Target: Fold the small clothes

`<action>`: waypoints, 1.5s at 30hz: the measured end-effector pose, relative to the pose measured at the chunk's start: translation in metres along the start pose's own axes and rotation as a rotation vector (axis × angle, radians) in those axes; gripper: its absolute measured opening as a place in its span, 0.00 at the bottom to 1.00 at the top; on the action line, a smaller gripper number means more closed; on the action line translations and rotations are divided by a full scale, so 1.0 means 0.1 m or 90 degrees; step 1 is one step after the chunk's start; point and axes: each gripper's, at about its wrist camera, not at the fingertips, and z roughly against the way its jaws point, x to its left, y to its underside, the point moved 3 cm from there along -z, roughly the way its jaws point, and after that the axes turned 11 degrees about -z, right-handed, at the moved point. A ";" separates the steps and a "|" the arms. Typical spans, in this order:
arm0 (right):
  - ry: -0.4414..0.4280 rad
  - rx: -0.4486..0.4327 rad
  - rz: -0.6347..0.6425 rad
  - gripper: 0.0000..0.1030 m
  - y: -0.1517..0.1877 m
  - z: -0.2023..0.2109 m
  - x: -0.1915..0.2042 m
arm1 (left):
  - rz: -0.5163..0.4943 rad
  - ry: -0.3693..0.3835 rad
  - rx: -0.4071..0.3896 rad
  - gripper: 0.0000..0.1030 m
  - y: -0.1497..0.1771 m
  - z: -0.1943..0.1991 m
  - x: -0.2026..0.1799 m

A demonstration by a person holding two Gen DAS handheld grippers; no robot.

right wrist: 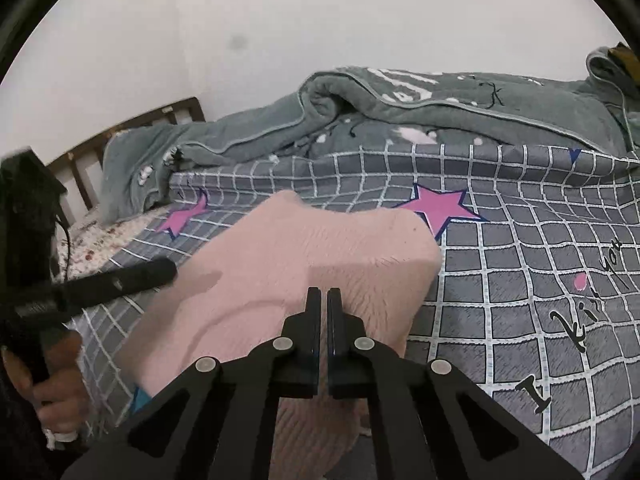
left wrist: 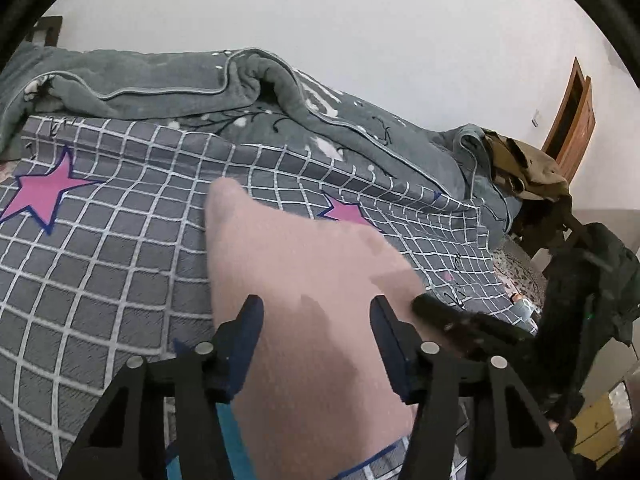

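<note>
A pink knitted garment [left wrist: 304, 264] lies on the grey checked bedspread [left wrist: 100, 264], reaching away from me. In the left wrist view my left gripper [left wrist: 318, 314] stands open just above it, one blue-padded finger on each side of the cloth, and neither pad visibly presses it. My right gripper [right wrist: 324, 294] is shut over the pink garment [right wrist: 280, 256], and no cloth shows between its pads. From the left wrist view, the right gripper [left wrist: 424, 305] reaches in at the garment's right edge. The right wrist view shows the left gripper [right wrist: 164, 272] at the garment's left edge, held by a hand [right wrist: 56, 384].
A rumpled grey-green blanket [left wrist: 224, 84] lies along the far side of the bed by the wall. A wooden headboard [right wrist: 132, 120] stands at one end. Olive and dark clothes [left wrist: 528, 172] are piled at the other end, before a wooden door [left wrist: 572, 120]. Pink stars [right wrist: 440, 204] mark the bedspread.
</note>
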 end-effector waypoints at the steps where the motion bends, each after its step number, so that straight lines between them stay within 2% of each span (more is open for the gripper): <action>1: 0.005 0.011 -0.005 0.01 0.02 -0.06 -0.03 | -0.011 -0.006 0.003 0.45 0.00 -0.04 -0.02; 3: 0.009 0.016 -0.011 0.01 0.05 -0.10 -0.07 | -0.022 -0.020 0.021 0.39 0.03 -0.13 -0.05; 7: 0.022 0.014 0.006 0.00 0.08 -0.11 -0.04 | -0.022 -0.058 0.043 0.34 0.10 -0.24 -0.03; 11: 0.046 0.006 0.033 0.00 0.11 -0.11 0.01 | -0.038 -0.071 0.043 0.34 0.11 -0.25 -0.04; 31: 0.034 0.010 0.023 0.00 0.15 -0.12 0.00 | -0.059 -0.090 0.049 0.33 0.18 -0.28 -0.03; 37: 0.033 0.009 0.022 0.01 0.15 -0.11 0.01 | -0.072 -0.101 0.027 0.34 0.16 -0.23 -0.08; 40: 0.028 0.011 0.018 0.04 0.14 -0.08 0.03 | -0.095 -0.112 0.015 0.38 0.09 -0.14 -0.11; 42: 0.021 0.008 0.017 0.05 0.10 -0.03 0.05 | -0.095 -0.107 0.003 0.48 0.01 -0.06 -0.07; 45: 0.013 -0.002 0.017 0.05 0.04 0.04 0.07 | -0.099 -0.108 -0.013 0.50 -0.12 0.00 0.02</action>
